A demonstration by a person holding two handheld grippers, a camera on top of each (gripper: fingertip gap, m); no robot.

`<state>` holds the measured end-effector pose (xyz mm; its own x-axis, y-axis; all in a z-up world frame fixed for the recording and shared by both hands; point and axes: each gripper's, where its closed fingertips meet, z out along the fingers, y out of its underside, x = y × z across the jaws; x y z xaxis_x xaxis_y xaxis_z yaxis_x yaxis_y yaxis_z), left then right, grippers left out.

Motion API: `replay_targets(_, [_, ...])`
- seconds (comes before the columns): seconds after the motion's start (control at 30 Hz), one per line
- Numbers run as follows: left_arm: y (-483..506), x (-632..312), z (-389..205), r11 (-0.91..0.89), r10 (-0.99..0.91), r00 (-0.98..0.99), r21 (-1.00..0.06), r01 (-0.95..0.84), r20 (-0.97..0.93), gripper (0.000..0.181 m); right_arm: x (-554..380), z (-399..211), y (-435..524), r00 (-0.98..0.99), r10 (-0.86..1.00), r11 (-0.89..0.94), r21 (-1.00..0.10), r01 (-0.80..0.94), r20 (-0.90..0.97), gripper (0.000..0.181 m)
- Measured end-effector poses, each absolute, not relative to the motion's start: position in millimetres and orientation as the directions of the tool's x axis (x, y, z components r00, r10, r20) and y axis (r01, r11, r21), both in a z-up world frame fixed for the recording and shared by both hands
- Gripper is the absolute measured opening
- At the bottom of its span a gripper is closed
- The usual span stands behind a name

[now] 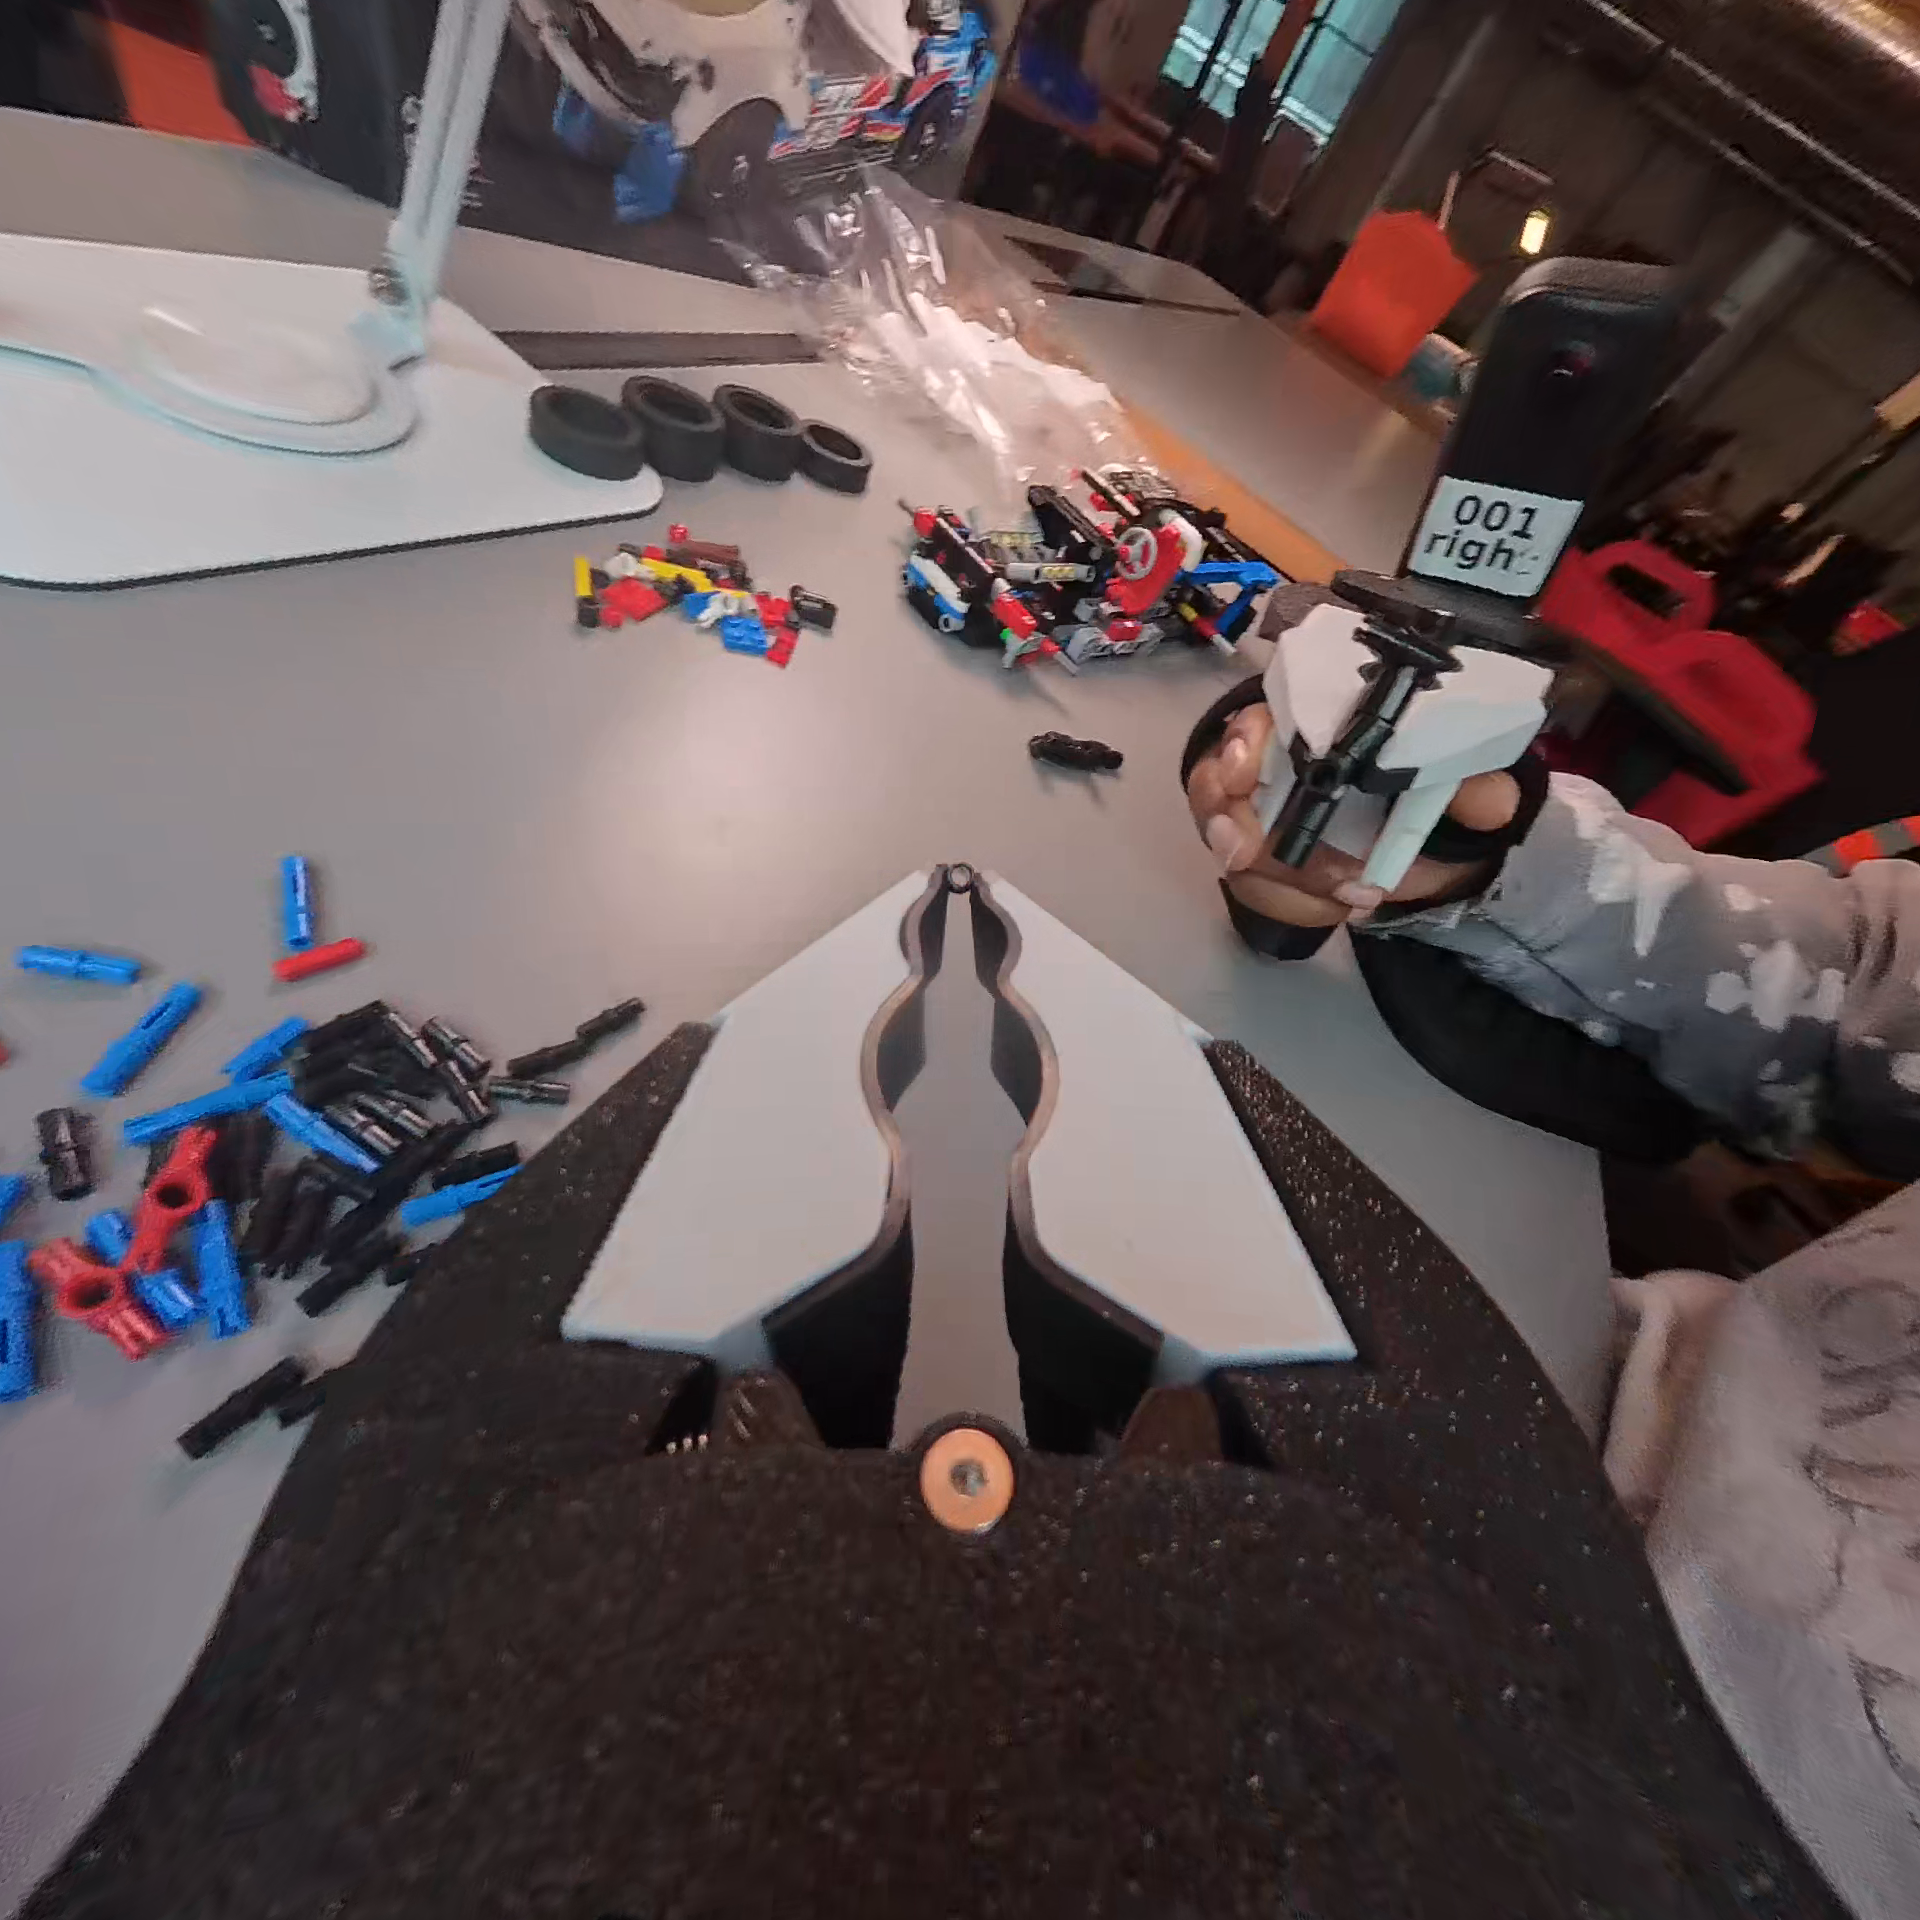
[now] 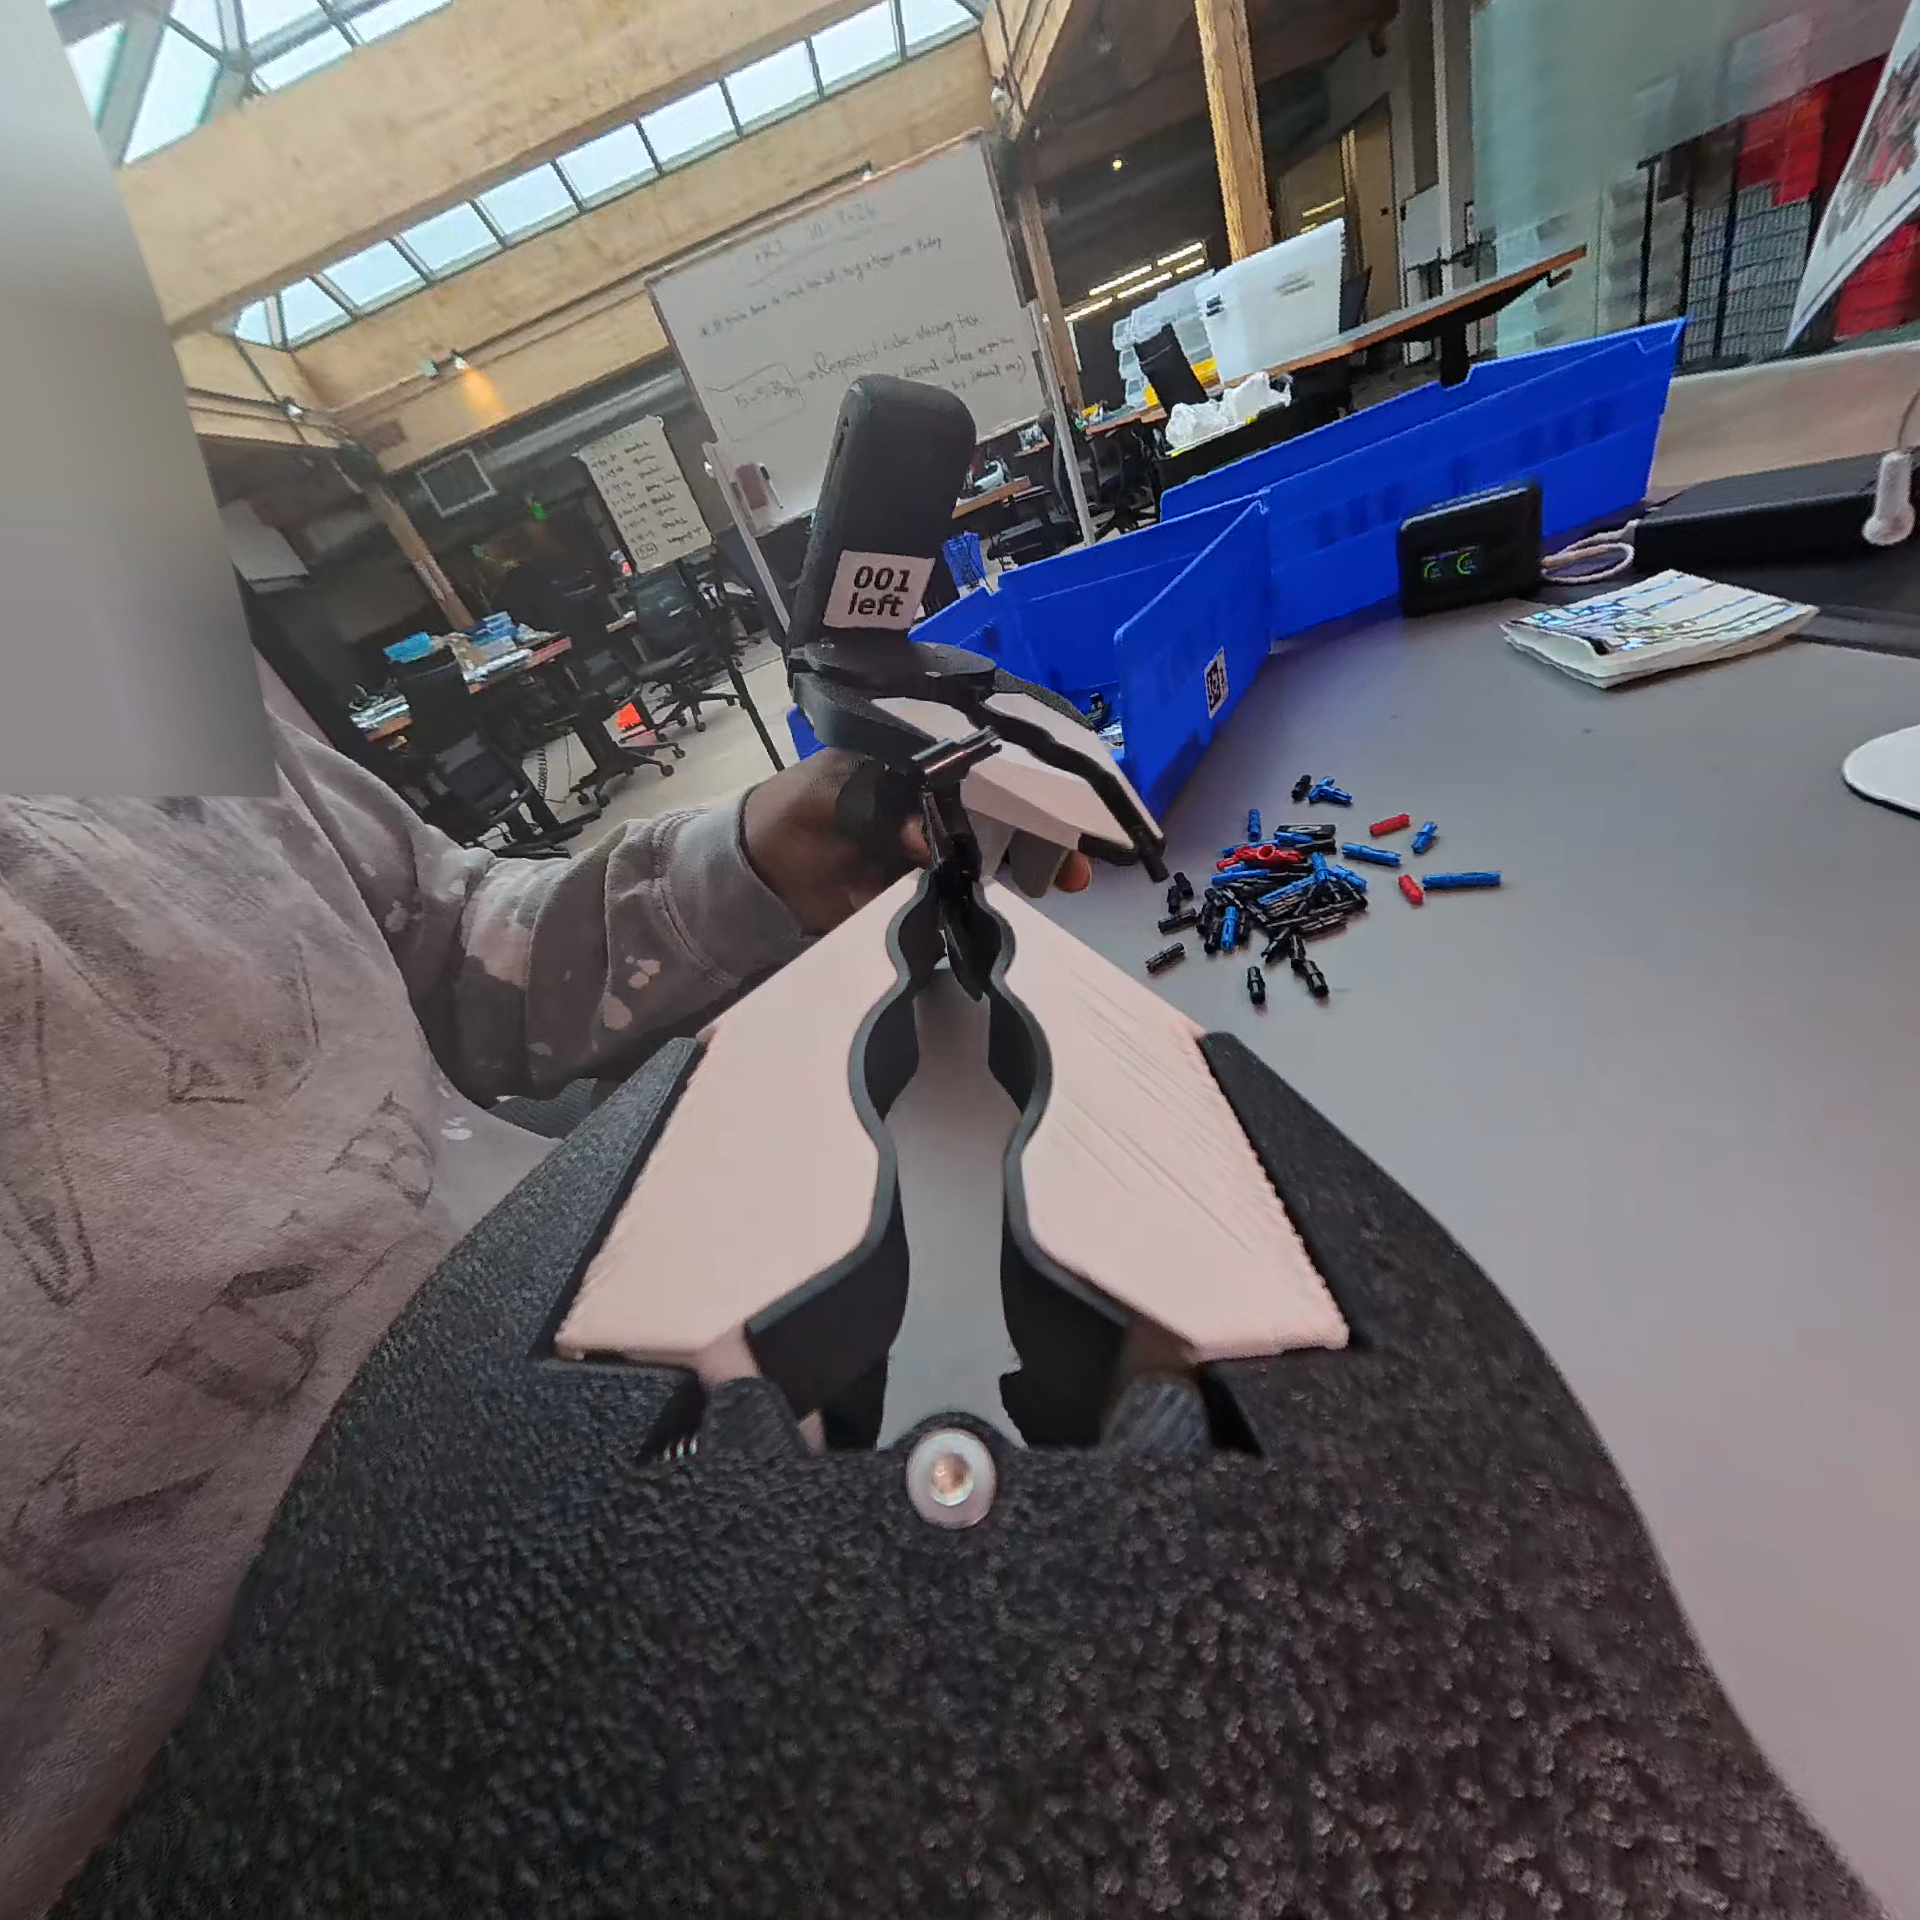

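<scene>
A: We see our left gripper (image 1: pixel 958 878) pinched on a small black pin (image 1: pixel 958 876), end-on, so its length is hidden from us.

B: And our right gripper (image 2: pixel 951 904) is clamped on a long black connector piece (image 2: pixel 951 831); in the left wrist view it runs up past the white fingers (image 1: pixel 1311 707), its lower end dark against the hand (image 1: pixel 1236 800) behind.

A: Left of us lies the loose pile of black, blue and red pins (image 1: pixel 260 1143); its edge is cut off by the frame.

B: Farther off sits the half-built model car (image 1: pixel 1081 582), too tangled for us to sort out, beside four black tyres (image 1: pixel 701 431) and a small mixed heap (image 1: pixel 696 603) on the grey table (image 1: pixel 623 810)
</scene>
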<state>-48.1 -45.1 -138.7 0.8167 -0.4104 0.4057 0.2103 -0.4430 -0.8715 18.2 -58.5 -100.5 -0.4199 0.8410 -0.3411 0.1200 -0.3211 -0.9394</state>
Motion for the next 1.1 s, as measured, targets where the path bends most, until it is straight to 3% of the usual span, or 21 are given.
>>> replay_targets(0.4, [-51,-52,-124,-0.393,-0.451,0.773,-0.877,0.276,0.446,0.002,14,-109,-59,-0.379,0.862,-0.309,-0.942,0.129,-0.335,0.005])
replay_targets(0.53, [-41,-78,-144,-0.409,-0.327,0.915,-0.909,0.087,0.235,0.002,13,-109,-57,-0.369,0.866,-0.314,-0.942,0.121,-0.337,0.005])
replay_targets(0.67, [-31,-110,-187,-0.579,-0.19,0.982,-0.807,-0.117,-0.006,0.009,12,-110,-56,-0.367,0.863,-0.323,-0.938,0.124,-0.346,0.005])
replay_targets(0.8, [-29,-100,-189,-0.583,-0.199,0.978,-0.81,-0.065,0.065,0.031,13,-112,-59,-0.375,0.864,-0.309,-0.941,0.135,-0.337,0.005])
replay_targets(0.9, [-33,-69,-158,-0.483,-0.351,0.909,-0.875,0.028,0.223,0.036,14,-113,-63,-0.398,0.85,-0.311,-0.938,0.151,-0.346,0.004])
replay_targets(1.0, [-56,-23,-109,-0.421,-0.61,0.637,-0.874,0.243,0.471,0.027,18,-111,-81,-0.495,0.777,-0.337,-0.921,0.194,-0.388,0.004])
replay_targets(1.1, [-80,7,-90,-0.46,-0.737,0.397,-0.836,0.299,0.547,0.022,30,-100,-103,-0.628,0.62,-0.414,-0.876,0.247,-0.47,0.004])
